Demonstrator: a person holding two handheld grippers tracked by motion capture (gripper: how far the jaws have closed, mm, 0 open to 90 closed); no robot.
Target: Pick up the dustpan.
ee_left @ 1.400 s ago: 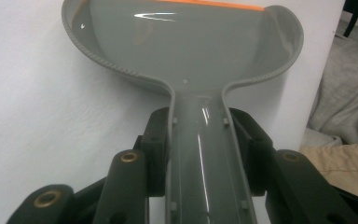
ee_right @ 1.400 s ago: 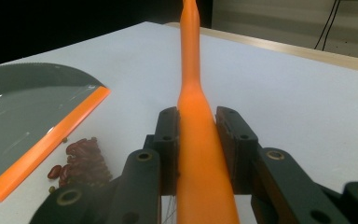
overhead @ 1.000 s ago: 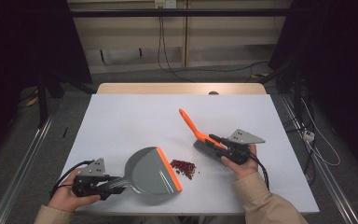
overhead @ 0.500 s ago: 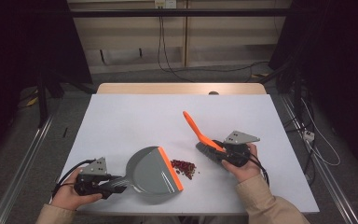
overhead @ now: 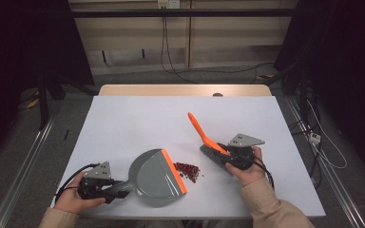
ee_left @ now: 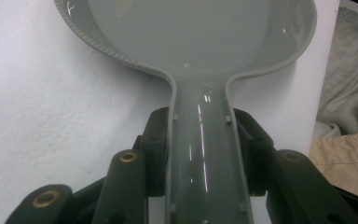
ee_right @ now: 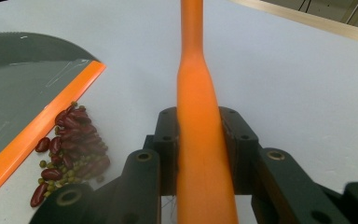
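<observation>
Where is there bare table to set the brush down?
Bare table runs from the far edge to the dustpan and brush, also right of the right gripper. It is crowded between the dustpan lip and brush, where the beans lie.

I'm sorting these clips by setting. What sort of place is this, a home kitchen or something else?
Probably a lab or recording room, not a kitchen: a bare white table in a dark room, cables along the back wall, and metal rails on the floor beside it.
</observation>
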